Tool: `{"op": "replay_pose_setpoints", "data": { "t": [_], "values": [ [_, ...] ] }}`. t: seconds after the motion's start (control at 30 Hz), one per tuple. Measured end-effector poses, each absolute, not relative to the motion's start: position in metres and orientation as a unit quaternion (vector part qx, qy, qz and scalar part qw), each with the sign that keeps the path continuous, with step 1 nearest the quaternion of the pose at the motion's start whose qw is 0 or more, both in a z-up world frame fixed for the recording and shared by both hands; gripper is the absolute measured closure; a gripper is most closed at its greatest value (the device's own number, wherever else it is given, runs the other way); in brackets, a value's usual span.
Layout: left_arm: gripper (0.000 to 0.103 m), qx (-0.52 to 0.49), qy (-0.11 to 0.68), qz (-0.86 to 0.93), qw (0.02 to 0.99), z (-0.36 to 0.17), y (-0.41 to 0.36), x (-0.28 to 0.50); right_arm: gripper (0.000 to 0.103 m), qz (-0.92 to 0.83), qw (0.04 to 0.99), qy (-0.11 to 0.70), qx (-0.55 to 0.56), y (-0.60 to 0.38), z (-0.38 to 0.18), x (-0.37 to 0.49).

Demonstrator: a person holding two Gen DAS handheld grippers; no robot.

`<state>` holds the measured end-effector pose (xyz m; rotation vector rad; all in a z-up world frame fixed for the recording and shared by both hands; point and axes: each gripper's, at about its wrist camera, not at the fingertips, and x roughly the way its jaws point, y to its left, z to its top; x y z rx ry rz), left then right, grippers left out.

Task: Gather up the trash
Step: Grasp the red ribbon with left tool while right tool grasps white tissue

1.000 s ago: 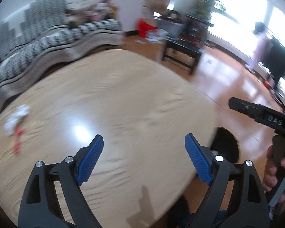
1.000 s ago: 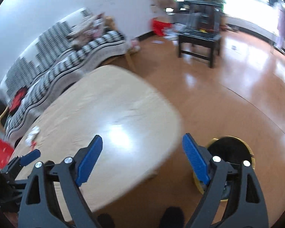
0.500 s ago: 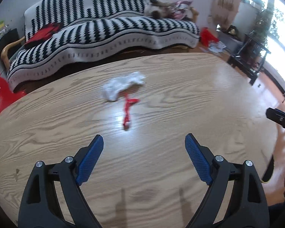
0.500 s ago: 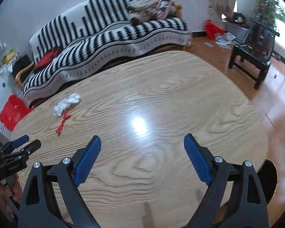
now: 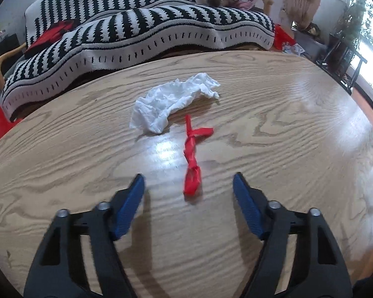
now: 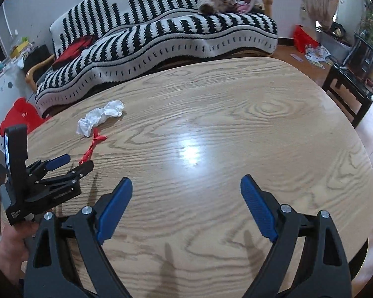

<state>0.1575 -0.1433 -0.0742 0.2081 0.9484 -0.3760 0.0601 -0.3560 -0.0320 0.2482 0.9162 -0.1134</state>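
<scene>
A twisted red wrapper [image 5: 192, 157] lies on the round wooden table [image 5: 286, 149], with a crumpled white tissue [image 5: 172, 101] just behind it. My left gripper [image 5: 189, 186] is open, low over the table, and the wrapper's near end lies between its fingertips. In the right wrist view the wrapper [image 6: 92, 146] and the tissue [image 6: 100, 116] sit at the far left, with the left gripper [image 6: 73, 162] right at the wrapper. My right gripper [image 6: 186, 186] is open and empty over the bare middle of the table.
A black-and-white striped sofa [image 5: 136, 24] runs behind the table, with a red cloth [image 5: 52, 33] and cushions on it. A red stool [image 6: 20, 116] stands at the left. A dark low table [image 6: 353, 74] stands on the wood floor at the right.
Both grippers swung from the floor side to face the table and sofa. My left gripper then moved forward and down until the red wrapper's end lay between its open fingers.
</scene>
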Motion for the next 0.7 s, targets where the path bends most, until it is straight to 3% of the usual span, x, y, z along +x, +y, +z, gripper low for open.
{"op": "replay_pose_setpoints", "data": {
  "t": [0.1, 0.17, 0.23, 0.27, 0.6, 0.7],
  "values": [
    [0.050, 0.104, 0.451, -0.177, 0.868, -0.078, -0.144, 0.165, 0.017, -0.050, 0.888, 0.444, 0.113, -0.348, -0.036, 0.073],
    [0.065, 0.109, 0.448, -0.179, 0.869, -0.077, -0.144, 0.166, 0.017, -0.046, 0.887, 0.445, 0.112, -0.343, -0.039, 0.081],
    [0.089, 0.113, 0.450, -0.181, 0.867, -0.075, -0.144, 0.165, 0.017, -0.043, 0.888, 0.446, 0.108, -0.338, -0.042, 0.091],
    [0.093, 0.110, 0.455, -0.184, 0.864, -0.072, -0.143, 0.164, 0.017, -0.041, 0.888, 0.446, 0.106, -0.335, -0.043, 0.096],
    [0.093, 0.056, 0.442, -0.167, 0.880, -0.012, -0.069, 0.133, 0.017, 0.021, 0.882, 0.458, 0.108, -0.280, -0.054, 0.160],
    [0.093, 0.023, 0.451, -0.131, 0.882, -0.010, -0.036, 0.135, 0.011, 0.037, 0.883, 0.457, 0.098, -0.256, -0.052, 0.187]
  ]
}}
